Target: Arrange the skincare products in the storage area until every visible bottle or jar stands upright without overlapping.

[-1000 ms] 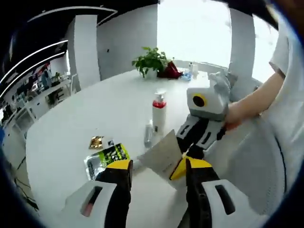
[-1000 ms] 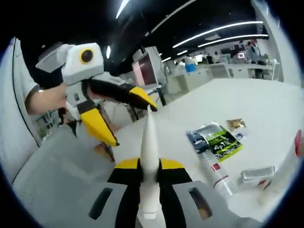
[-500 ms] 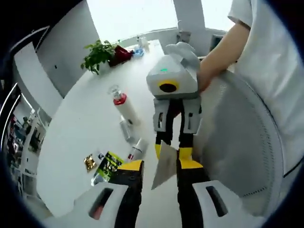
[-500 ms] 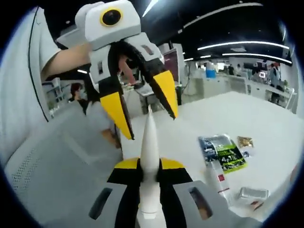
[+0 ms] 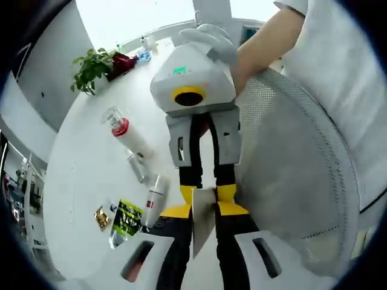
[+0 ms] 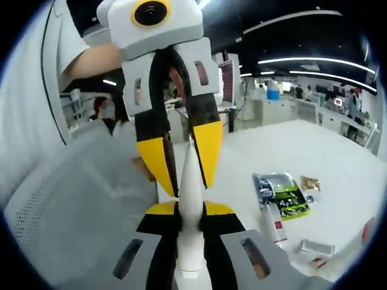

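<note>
Closing in, the open left gripper (image 6: 184, 166) straddles the right gripper (image 5: 204, 194)'s clamped, perhaps paper, sachet (image 6: 188, 199), table (image 5: 91, 157) clutter beyond.

1. A flat white sachet (image 6: 191, 199) was held edge-on, upright, between the right tongs (image 6: 191, 212), its tip between the left tongs' yellow jaws.
2. A white bottle with red collar (image 5: 126, 133) stood on the counter (image 5: 84, 163).
3. A small silver tube (image 5: 138, 168) lay beside it.
4. A white tube (image 5: 155, 198) lay flat.
5. A green-black sachet (image 5: 126, 219) lay flat.
</note>
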The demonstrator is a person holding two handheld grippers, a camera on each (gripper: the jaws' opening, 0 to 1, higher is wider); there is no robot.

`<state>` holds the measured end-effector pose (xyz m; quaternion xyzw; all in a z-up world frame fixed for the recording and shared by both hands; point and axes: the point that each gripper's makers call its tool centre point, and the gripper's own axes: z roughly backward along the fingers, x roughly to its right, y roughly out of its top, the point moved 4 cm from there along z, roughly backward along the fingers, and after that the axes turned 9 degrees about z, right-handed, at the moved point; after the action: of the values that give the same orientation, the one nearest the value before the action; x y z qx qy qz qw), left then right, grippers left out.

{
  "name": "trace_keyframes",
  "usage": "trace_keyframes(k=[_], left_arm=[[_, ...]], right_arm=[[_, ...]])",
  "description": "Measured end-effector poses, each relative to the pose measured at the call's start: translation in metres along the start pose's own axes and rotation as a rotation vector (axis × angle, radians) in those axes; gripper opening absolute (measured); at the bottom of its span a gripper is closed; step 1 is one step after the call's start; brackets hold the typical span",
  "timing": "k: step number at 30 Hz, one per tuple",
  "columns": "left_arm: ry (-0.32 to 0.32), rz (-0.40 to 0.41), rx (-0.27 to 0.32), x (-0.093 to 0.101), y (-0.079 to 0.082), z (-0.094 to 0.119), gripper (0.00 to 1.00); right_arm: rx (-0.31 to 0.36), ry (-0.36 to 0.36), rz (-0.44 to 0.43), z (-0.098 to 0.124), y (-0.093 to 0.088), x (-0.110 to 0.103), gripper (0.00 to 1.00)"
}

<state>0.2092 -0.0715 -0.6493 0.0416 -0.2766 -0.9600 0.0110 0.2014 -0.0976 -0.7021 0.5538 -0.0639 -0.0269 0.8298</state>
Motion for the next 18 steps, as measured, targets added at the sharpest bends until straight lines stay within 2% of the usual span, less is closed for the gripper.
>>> trace_keyframes(k=[6, 13, 15, 18], left_arm=[[-0.014, 0.024, -0.014, 0.004, 0.000, 0.001, 0.15], [-0.005, -0.008, -0.045, 0.008, 0.010, -0.002, 0.13], [-0.008, -0.014, -0.049, 0.007, 0.015, -0.004, 0.12], [-0.003, -0.035, -0.054, 0.002, 0.026, -0.009, 0.12]], right_arm=[[-0.004, 0.011, 0.001, 0.000, 0.000, -0.001, 0.14], [-0.052, 0.000, 0.016, 0.005, -0.002, -0.001, 0.16], [-0.066, -0.015, -0.008, 0.009, -0.004, 0.002, 0.17], [-0.088, -0.076, -0.048, 0.018, -0.010, 0.014, 0.17]])
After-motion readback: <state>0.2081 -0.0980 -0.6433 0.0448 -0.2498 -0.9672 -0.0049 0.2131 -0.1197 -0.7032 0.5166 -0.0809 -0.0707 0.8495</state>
